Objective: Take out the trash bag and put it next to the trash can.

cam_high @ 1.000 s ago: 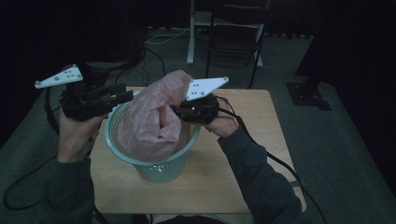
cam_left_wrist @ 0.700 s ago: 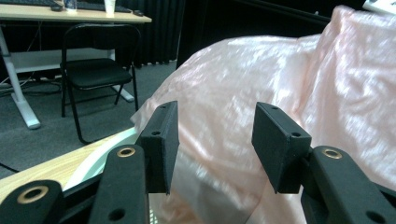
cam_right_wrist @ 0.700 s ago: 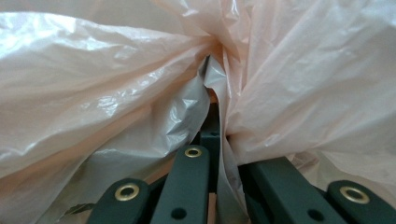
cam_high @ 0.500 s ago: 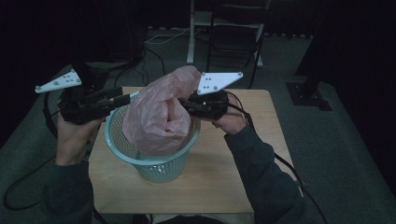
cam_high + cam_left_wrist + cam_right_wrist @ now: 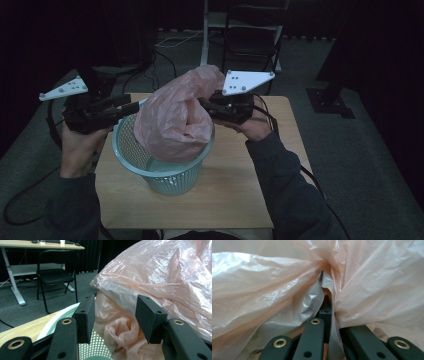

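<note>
The right gripper [image 5: 204, 104] is clenched on a gathered fold of the pink bag [image 5: 172, 122], and since a second ago it has lifted, pulling the bag higher out of the basket [image 5: 172, 175]; more mesh wall now shows below the plastic. The bag bulges above the rim, its bottom inside the basket, which stands on the table [image 5: 235, 200]. The left gripper [image 5: 134, 105] has barely shifted at the left rim, its jaws spread just beside the bag, gripping nothing.

Our left hand-held gripper [image 5: 113, 320] stands with jaws apart before the pink plastic bag [image 5: 160, 277], above the mesh basket [image 5: 96, 346]; a black chair [image 5: 55, 275] behind.
</note>
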Tool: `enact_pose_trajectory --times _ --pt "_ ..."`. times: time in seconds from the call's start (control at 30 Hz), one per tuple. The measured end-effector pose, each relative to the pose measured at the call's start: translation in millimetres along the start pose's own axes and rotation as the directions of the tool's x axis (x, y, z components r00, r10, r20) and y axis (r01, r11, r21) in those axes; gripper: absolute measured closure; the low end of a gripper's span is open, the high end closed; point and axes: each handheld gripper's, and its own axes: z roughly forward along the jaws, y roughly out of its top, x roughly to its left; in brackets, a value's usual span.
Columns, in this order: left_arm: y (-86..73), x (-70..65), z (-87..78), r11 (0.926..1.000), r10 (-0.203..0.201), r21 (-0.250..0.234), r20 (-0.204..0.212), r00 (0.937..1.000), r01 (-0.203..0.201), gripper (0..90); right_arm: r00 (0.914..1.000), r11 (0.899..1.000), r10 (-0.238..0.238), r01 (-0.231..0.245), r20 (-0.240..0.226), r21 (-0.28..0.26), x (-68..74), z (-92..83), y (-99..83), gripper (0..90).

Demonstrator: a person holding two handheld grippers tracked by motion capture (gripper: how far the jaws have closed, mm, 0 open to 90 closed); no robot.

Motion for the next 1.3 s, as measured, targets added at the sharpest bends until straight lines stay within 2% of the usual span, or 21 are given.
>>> enact_pose_trajectory --times 0.37,0.53,1.3 --pt "-0.1 -0.2 0.0 1.0000 0.000 0.003 0.002 1.0000 0.000 50.4 0.9998 1.000 -0.018 0.018 0.007 -0.019 -0.2 -10.1 9.6 89.2" --pt "-0.1 -0.9 -0.3 1.0000 -0.002 0.004 0.005 1.0000 0.002 50.4 0.9997 1.000 -0.025 0.025 -0.006 -0.017 0.1 -13.6 12.1 89.3" --pt "1.0 -3.1 0.0 1.0000 -0.004 -0.001 0.027 0.9996 0.004 50.2 0.9975 0.998 -0.055 0.056 0.045 -0.021 -1.0 -43.7 20.8 89.4"
